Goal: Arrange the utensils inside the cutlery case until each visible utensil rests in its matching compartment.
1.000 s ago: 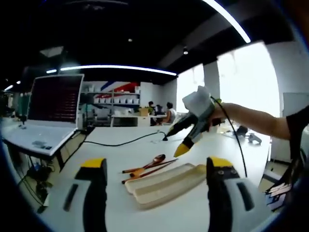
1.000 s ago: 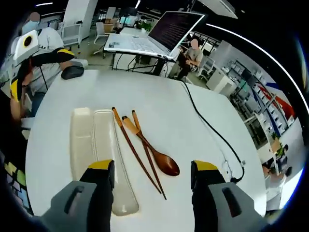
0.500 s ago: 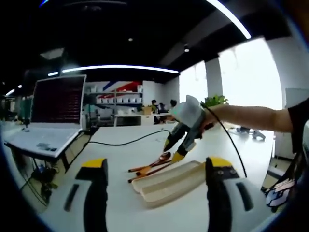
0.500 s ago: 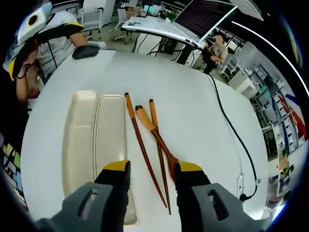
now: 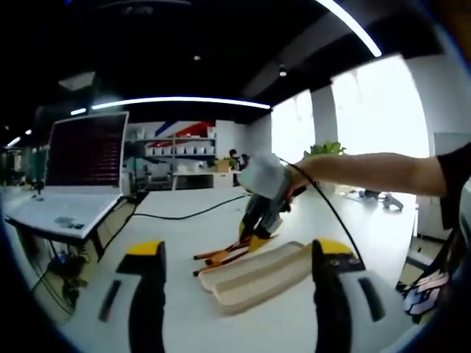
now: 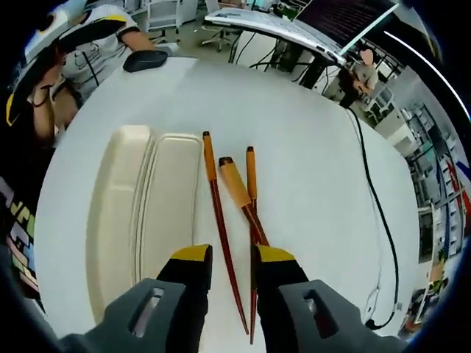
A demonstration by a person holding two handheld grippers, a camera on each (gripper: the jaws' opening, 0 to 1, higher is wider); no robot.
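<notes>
Two wooden chopsticks (image 6: 218, 220) and a wooden spoon (image 6: 239, 190) lie side by side on a white round table (image 6: 294, 132), just beside the long edge of an open cream cutlery case (image 6: 136, 213) whose two long compartments hold nothing. In the right gripper view, the right gripper (image 6: 229, 257) hangs low over the utensils, its yellow-tipped jaws drawn close together with a narrow gap between them; one chopstick runs through that gap and the spoon's bowl end is hidden under the jaws, so whether anything is pinched cannot be told. The utensil handles point toward the table's far edge, where a dark computer mouse (image 6: 145, 60) sits near the rim and a black cable (image 6: 375, 213) trails along the side away from the case. A person's sleeve (image 6: 92, 33) shows beyond the table near the mouse. In the left gripper view, the left gripper (image 5: 237, 257) is held back from the work, its jaws spread wide and carrying nothing, framing the case and the utensils behind it. An open laptop (image 5: 77, 165) stands on a neighbouring desk, with office shelving behind.
</notes>
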